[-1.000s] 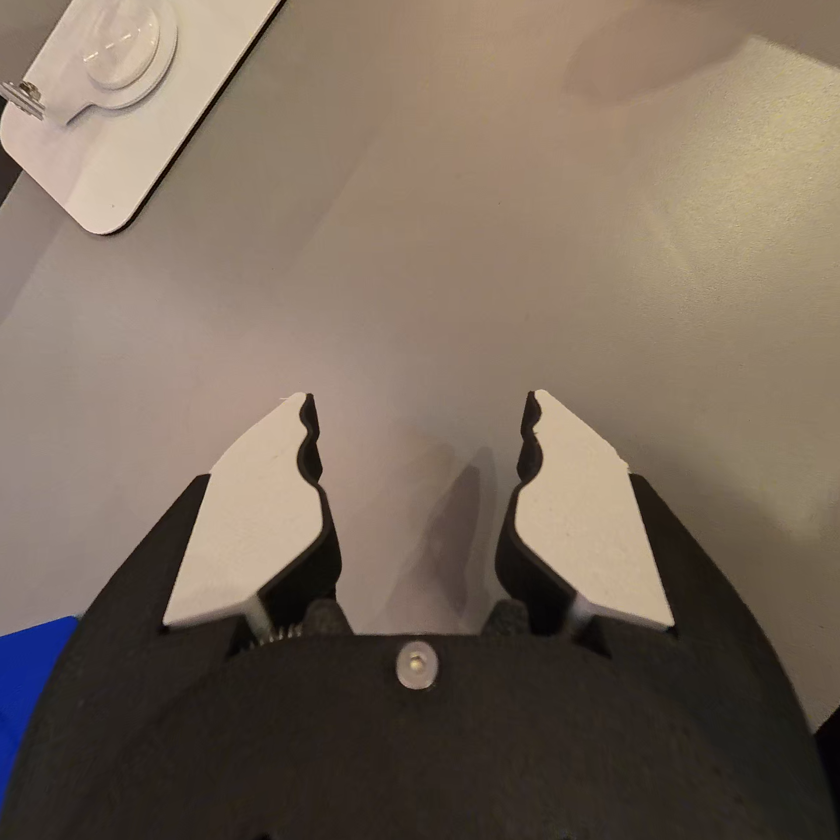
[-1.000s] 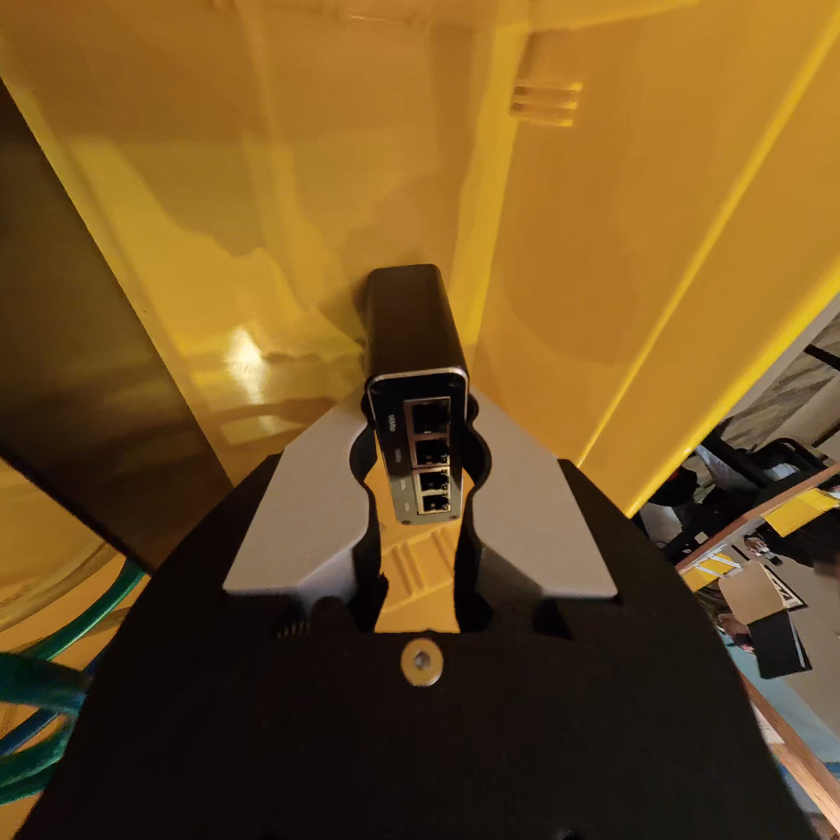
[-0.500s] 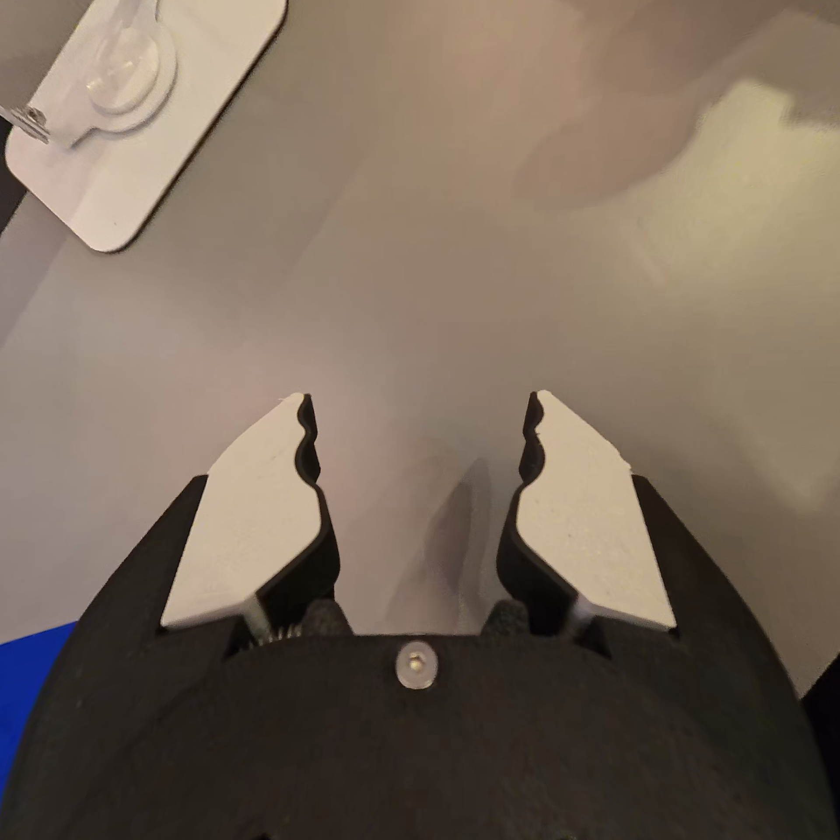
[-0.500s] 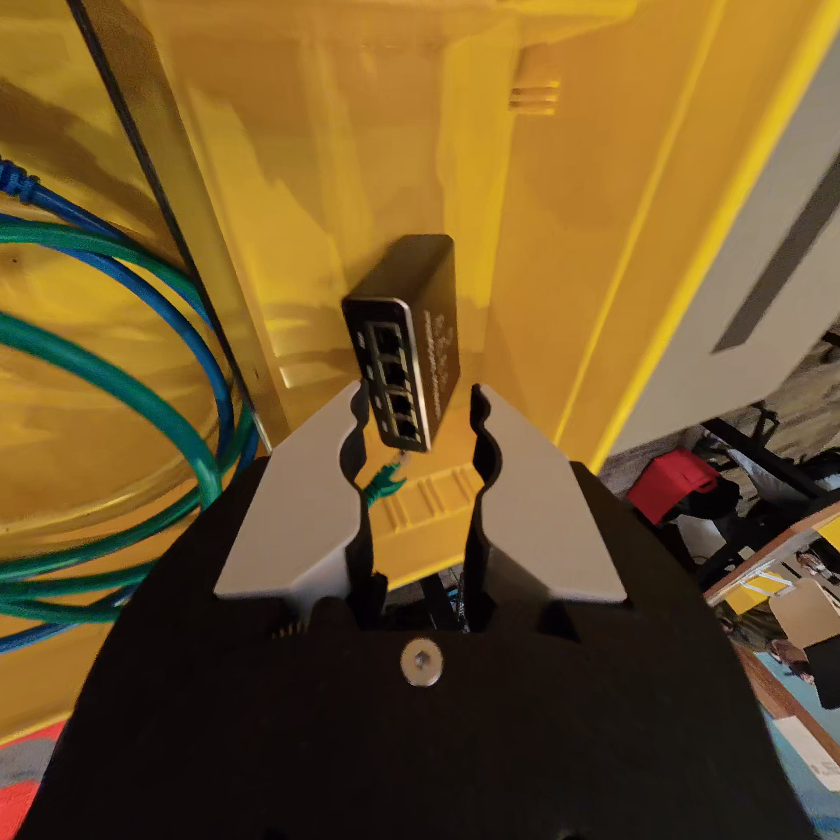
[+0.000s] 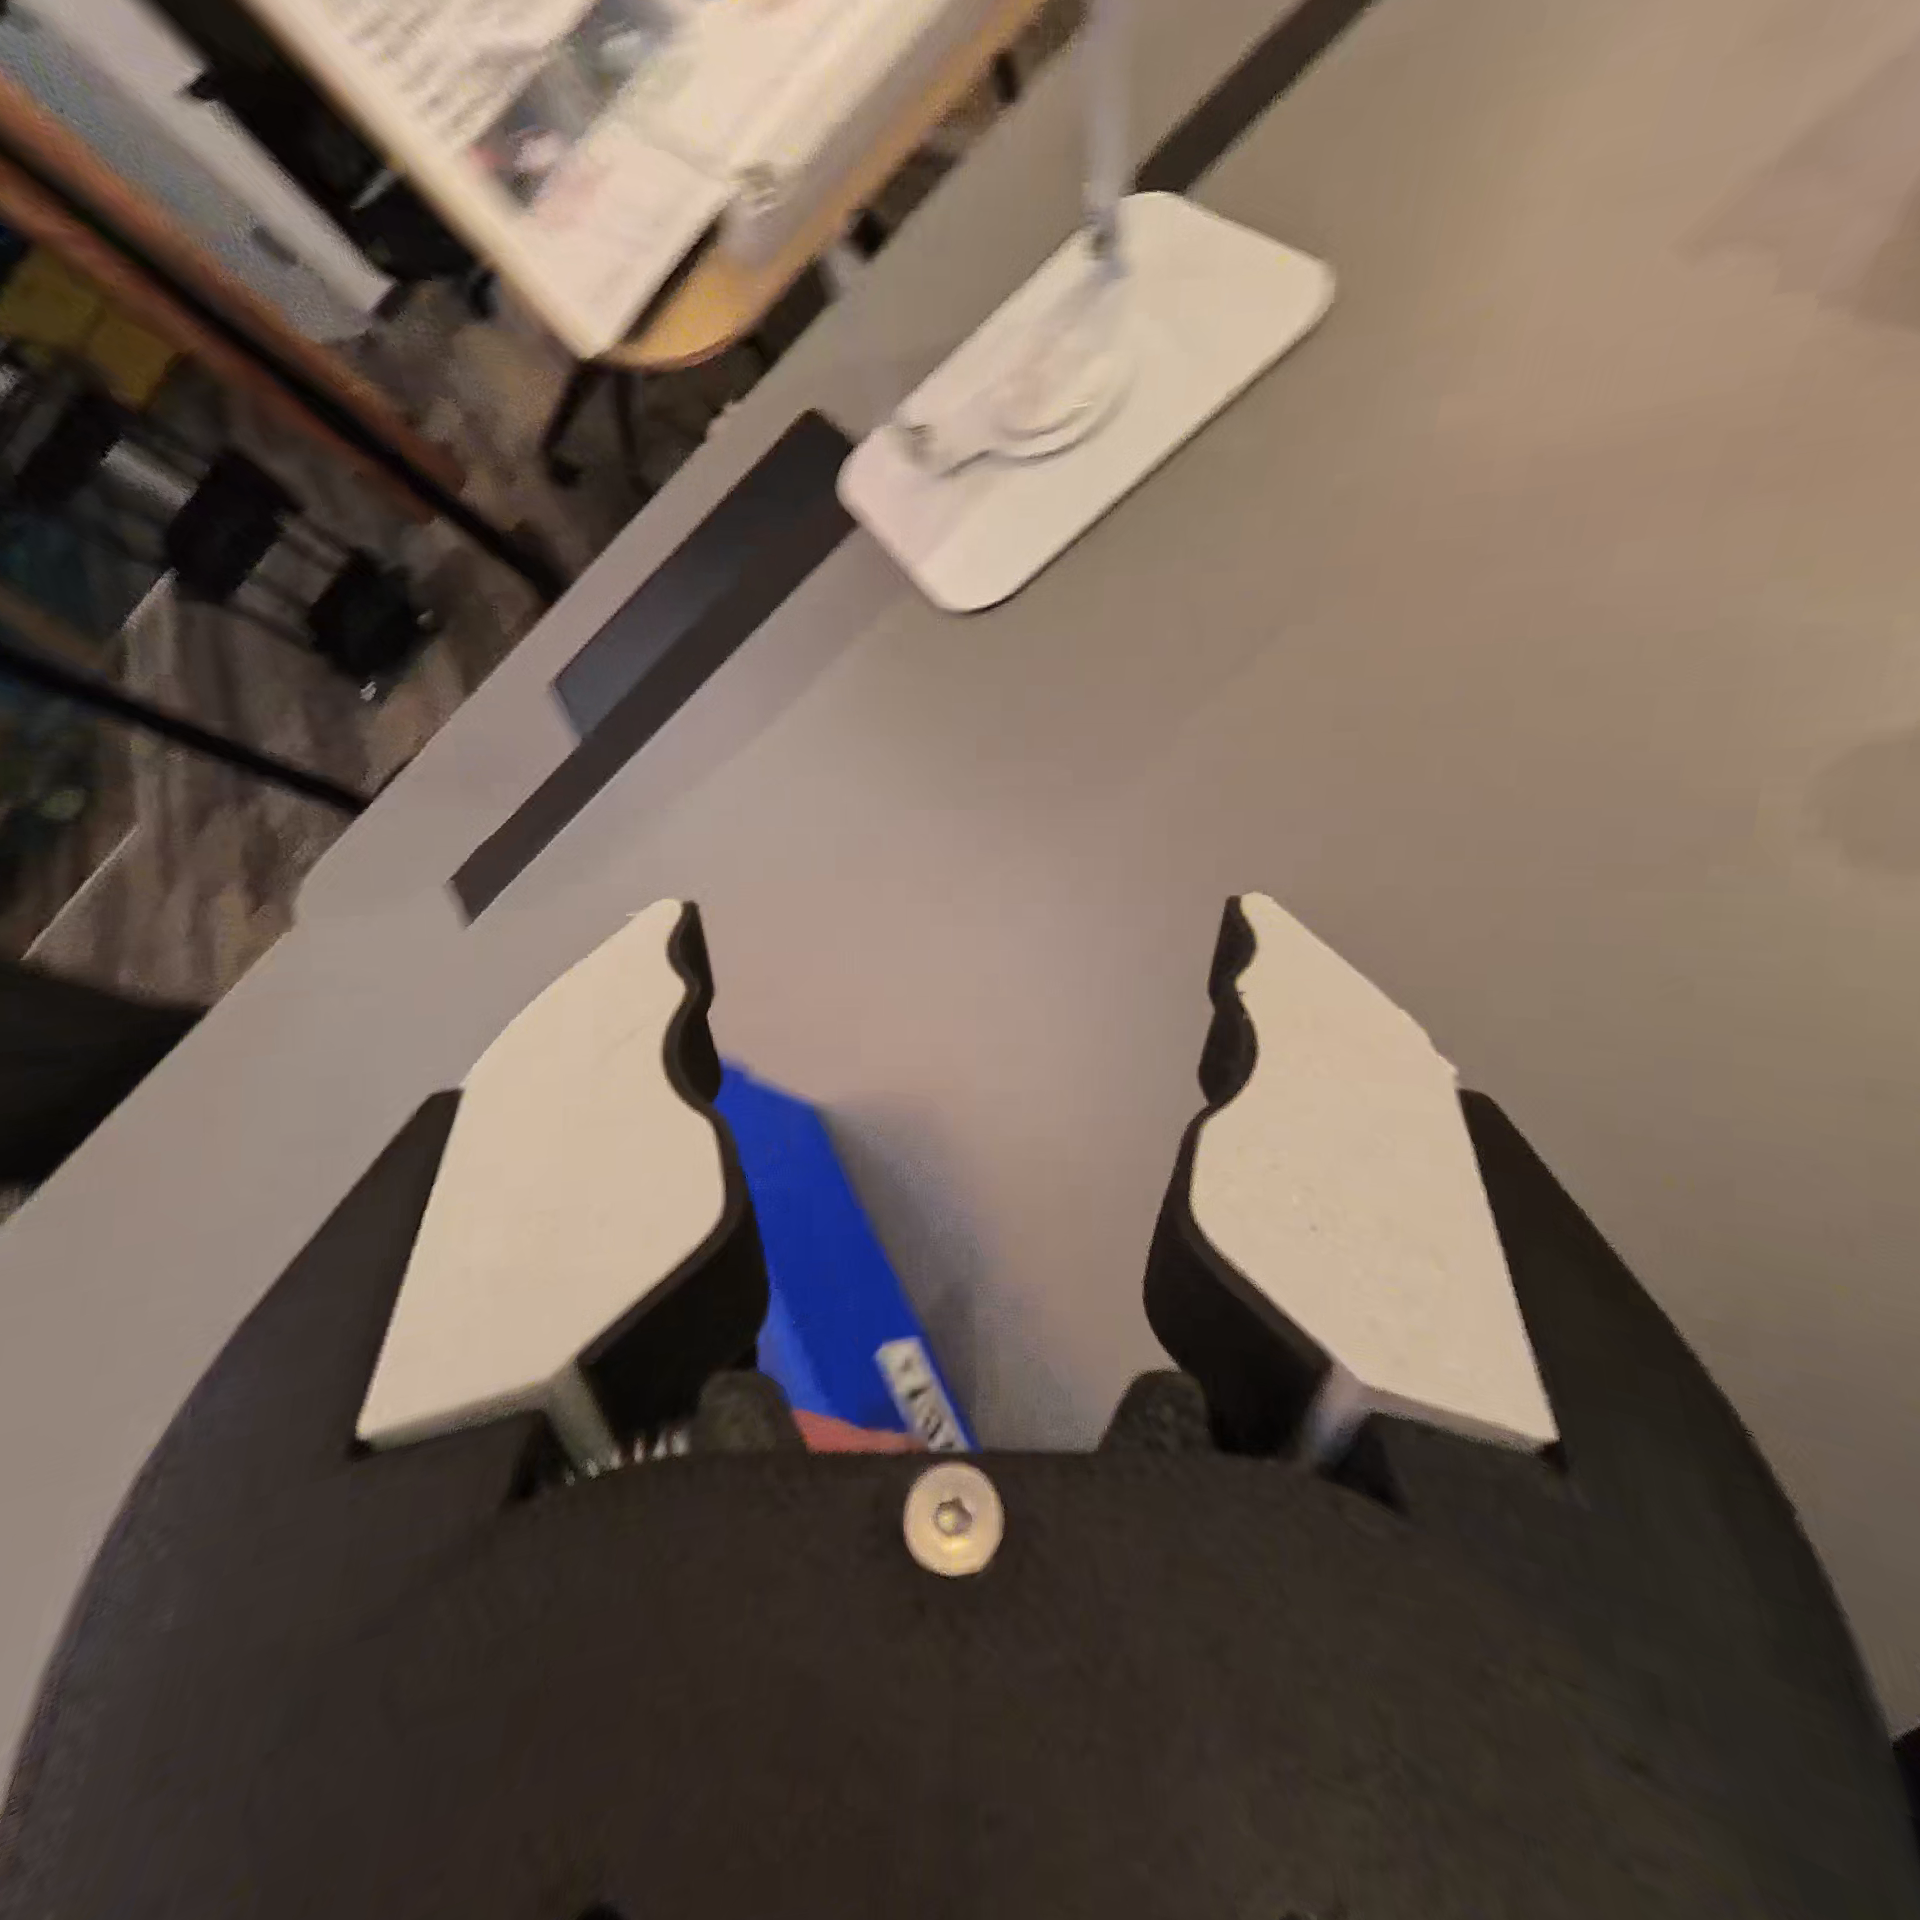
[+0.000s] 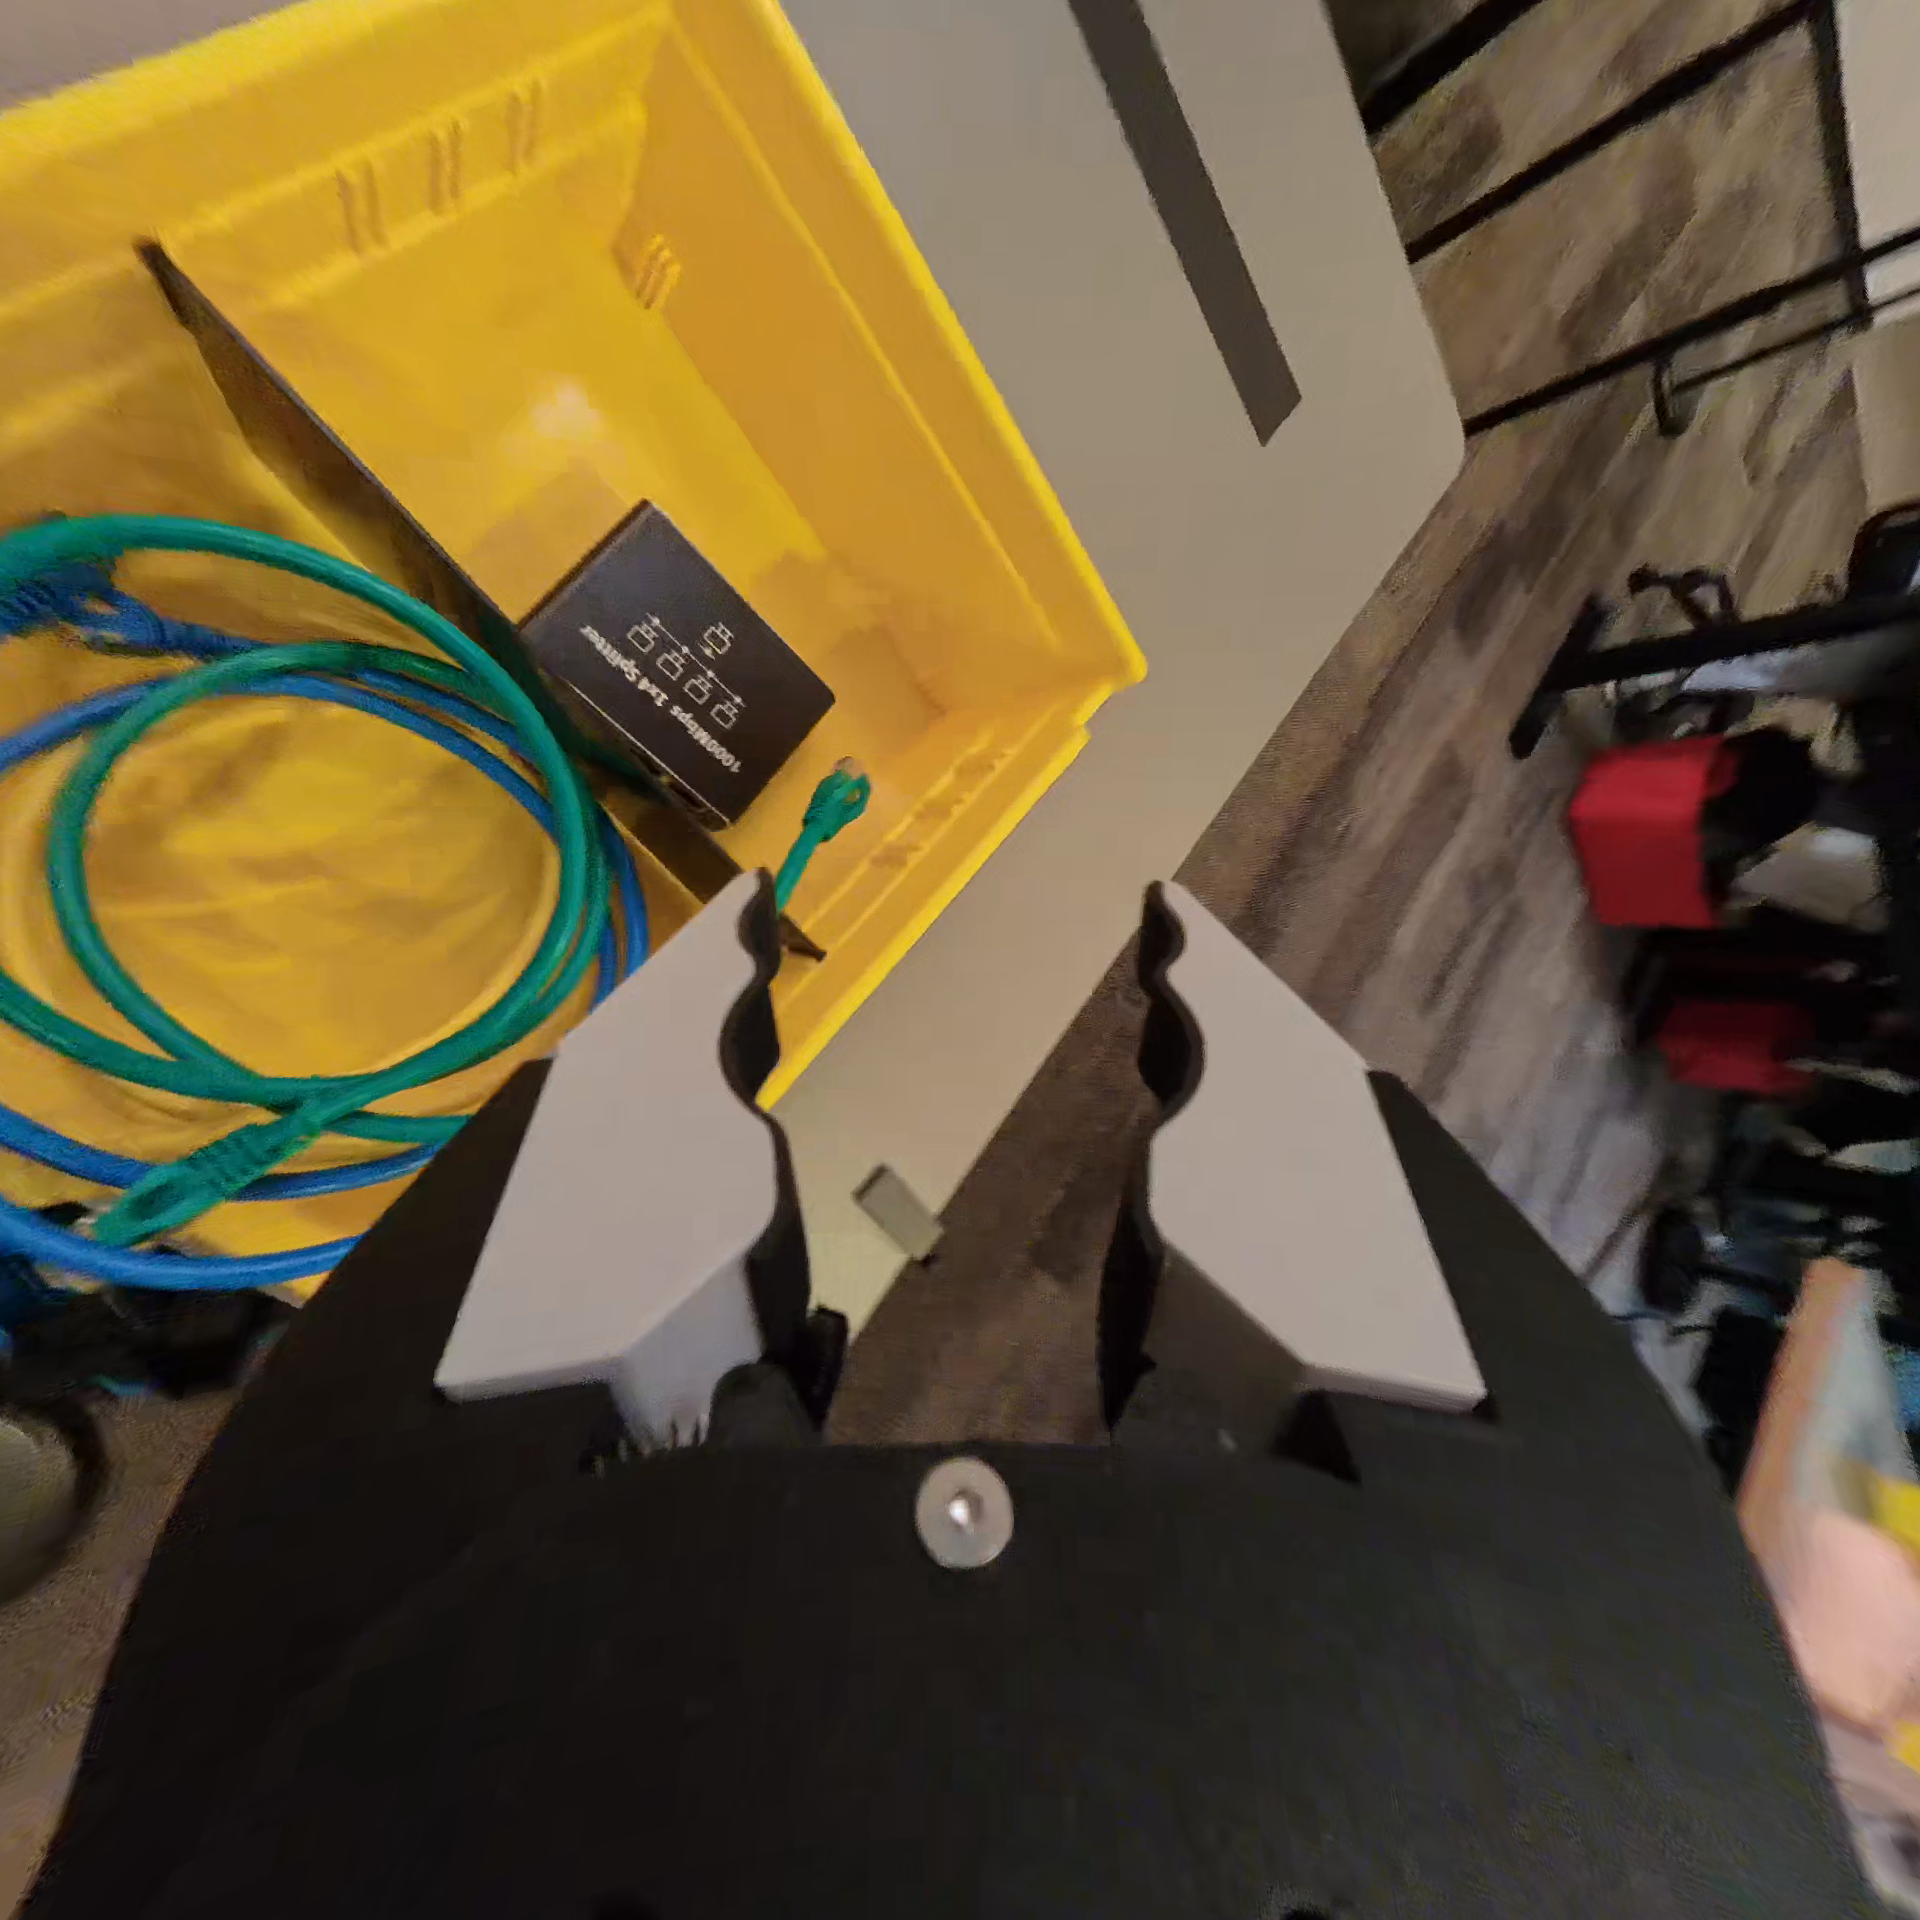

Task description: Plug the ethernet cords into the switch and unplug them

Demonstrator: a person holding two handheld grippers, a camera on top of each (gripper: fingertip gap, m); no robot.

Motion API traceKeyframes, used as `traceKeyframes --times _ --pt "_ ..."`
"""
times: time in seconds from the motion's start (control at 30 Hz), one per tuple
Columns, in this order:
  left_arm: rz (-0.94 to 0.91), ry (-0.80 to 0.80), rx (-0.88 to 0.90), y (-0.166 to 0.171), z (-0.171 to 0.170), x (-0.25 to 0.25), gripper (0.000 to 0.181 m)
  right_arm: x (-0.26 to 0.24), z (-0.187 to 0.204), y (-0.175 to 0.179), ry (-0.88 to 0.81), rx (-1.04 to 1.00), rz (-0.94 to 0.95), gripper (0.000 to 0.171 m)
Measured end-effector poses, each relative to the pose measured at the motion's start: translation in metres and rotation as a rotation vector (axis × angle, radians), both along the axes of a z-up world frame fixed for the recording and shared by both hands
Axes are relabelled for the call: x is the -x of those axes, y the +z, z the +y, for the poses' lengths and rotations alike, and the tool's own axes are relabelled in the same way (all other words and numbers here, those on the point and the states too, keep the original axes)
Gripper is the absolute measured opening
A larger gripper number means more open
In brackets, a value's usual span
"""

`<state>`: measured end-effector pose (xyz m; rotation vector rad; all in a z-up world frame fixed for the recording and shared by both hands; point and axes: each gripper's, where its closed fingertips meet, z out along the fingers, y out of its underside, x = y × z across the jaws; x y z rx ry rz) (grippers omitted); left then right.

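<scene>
Release is what we read: a second ago our right gripper (image 6: 956,914) clamped the switch (image 6: 681,665); now its jaws stand wide and empty, and the switch lies in the yellow bin (image 6: 1039,582), ahead-left of them, apparently unplugged among green cords (image 6: 312,727). Left gripper (image 5: 961,914) gapes empty above the table (image 5: 1351,727).
</scene>
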<state>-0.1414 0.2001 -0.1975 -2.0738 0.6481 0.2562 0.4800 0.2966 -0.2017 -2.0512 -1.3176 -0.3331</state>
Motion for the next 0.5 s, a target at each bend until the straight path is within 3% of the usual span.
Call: traceKeyframes --times 0.07,0.2,0.4,0.5 --pt "-0.021 0.125 -0.018 0.011 -0.014 0.048 0.104 -0.011 -0.01 0.001 -0.078 -0.035 0.129 0.07" --pt "0.012 0.358 0.006 0.004 -0.057 0.144 0.113 -0.024 -0.036 -0.017 -0.173 -0.012 0.336 0.083" --pt "0.015 0.616 0.061 -0.035 -0.122 0.245 0.12 -0.038 -0.055 -0.058 -0.298 0.037 0.466 0.085" --pt "-0.075 0.715 0.045 -0.051 -0.146 0.28 0.119 -0.028 -0.061 -0.075 -0.301 0.076 0.513 0.081"
